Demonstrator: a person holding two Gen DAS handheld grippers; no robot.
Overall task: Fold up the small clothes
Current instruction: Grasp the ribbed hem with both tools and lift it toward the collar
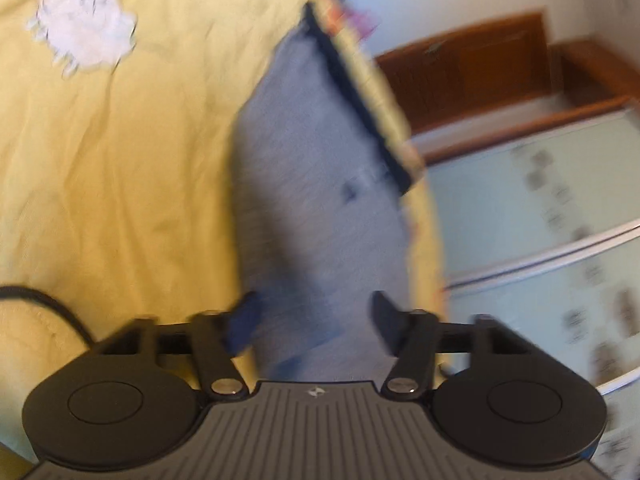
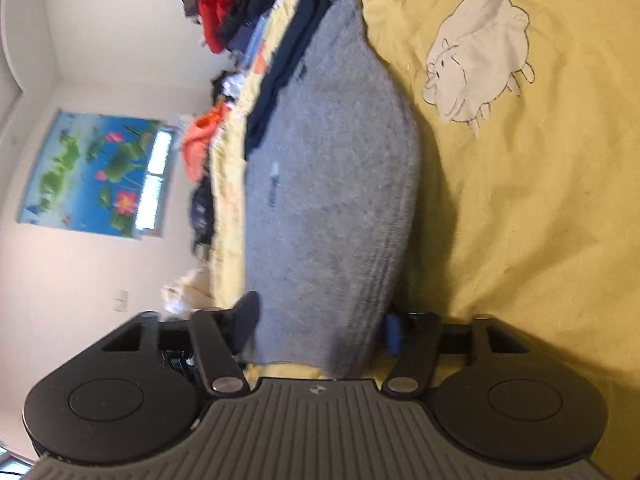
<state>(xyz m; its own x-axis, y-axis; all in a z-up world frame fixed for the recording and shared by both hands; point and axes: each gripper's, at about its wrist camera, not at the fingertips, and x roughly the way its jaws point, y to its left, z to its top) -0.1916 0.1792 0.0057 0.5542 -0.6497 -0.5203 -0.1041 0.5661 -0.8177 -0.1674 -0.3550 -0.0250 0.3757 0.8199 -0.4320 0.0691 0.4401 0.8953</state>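
Right gripper (image 2: 318, 326) low in frame, jaws spread wide, 2 fingers either side of near end of grey garment (image 2: 332, 184); contact with cloth not clear. Garment runs from near to far across yellow bedsheet (image 2: 520, 220), navy band (image 2: 280, 80) along its left edge. White sheep print (image 2: 478, 56) on sheet, far right of garment. Heap of clothes (image 2: 228, 4) far left, orange piece (image 2: 200, 140) nearer. Lotus picture (image 2: 94, 172) on left wall.
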